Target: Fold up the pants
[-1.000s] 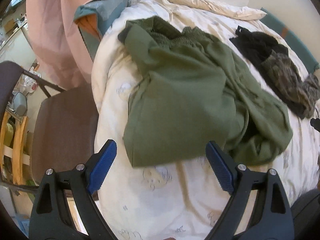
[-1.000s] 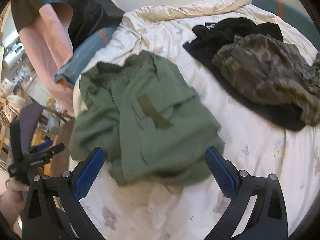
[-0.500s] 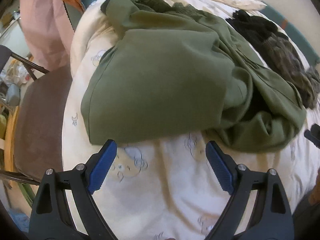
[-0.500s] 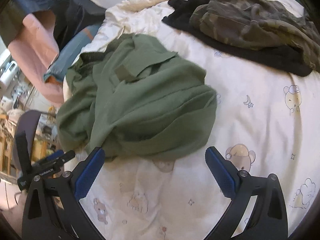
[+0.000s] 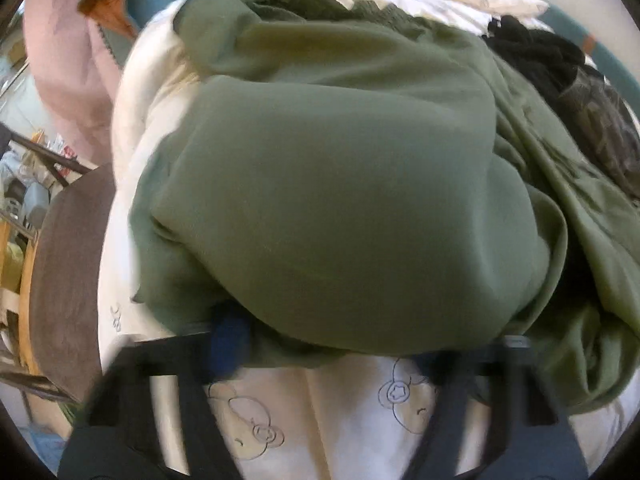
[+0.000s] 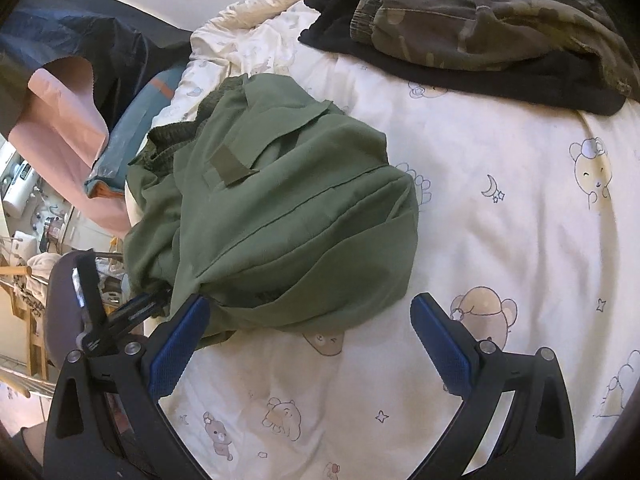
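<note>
The green pants [image 6: 276, 216] lie heaped on the bed [image 6: 500, 240], just ahead of the released right claw [image 6: 308, 340]. The left claw [image 5: 360, 344] is closing, the pants' near edge draped between its blurred jaws.

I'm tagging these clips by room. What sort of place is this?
Most likely a home bedroom: the green pants lie on a bed quilt printed with cartoon bears, more clothes are heaped behind, and a chair stands alongside.

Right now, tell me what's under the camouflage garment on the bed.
A black garment lies under the camouflage garment, spreading out past its near edge onto the bear-print sheet. Anything beneath their overlap is covered.
</note>
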`<state>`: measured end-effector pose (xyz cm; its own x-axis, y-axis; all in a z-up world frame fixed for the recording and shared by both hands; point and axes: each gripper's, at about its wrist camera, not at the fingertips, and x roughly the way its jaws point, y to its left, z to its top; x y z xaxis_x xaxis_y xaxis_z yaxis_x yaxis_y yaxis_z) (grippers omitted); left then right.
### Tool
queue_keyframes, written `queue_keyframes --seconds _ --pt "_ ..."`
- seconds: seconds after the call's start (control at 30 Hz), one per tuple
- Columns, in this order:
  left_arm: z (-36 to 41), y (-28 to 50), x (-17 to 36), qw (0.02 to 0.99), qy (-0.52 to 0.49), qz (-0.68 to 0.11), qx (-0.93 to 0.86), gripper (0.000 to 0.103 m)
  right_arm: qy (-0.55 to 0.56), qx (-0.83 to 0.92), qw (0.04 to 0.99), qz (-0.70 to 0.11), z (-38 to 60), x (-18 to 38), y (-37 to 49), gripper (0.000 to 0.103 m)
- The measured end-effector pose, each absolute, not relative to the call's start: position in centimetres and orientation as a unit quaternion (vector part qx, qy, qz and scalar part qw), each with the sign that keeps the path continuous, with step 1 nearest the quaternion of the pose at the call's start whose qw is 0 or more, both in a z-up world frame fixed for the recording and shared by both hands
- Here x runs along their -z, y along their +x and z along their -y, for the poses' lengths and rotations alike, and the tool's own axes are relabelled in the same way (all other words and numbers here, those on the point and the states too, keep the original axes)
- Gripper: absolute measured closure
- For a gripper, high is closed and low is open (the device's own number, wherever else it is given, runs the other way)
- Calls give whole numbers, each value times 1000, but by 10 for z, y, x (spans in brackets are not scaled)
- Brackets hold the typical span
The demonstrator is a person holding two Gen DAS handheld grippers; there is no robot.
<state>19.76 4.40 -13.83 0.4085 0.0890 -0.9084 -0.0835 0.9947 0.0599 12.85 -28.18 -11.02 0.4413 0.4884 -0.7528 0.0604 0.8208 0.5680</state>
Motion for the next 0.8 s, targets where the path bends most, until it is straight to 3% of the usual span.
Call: queue_keyframes --seconds 0.03,0.1,0.17,0.4,0.67,0.8 --pt "-41 198 139 837 11 -545 -52 65 269 -133 806 -510 283 109 128 1" --pt "-35 196 136 838 28 -543 -50 84 272 -133 807 -508 285 108 129 1" --pt "-35 193 128 838 34 -542 -48 88 277 -134 806 -506 287 107 131 1" --pt "-23 172 59 852 22 -523 8 92 285 -142 807 -497 289 100 129 1" --pt "-18 153 -91 902 -6 -425 80 97 299 -135 818 -472 298 89 124 1" --pt "-27 186 -104 906 -9 -418 57 98 315 -141 811 -473 300 90 126 1"
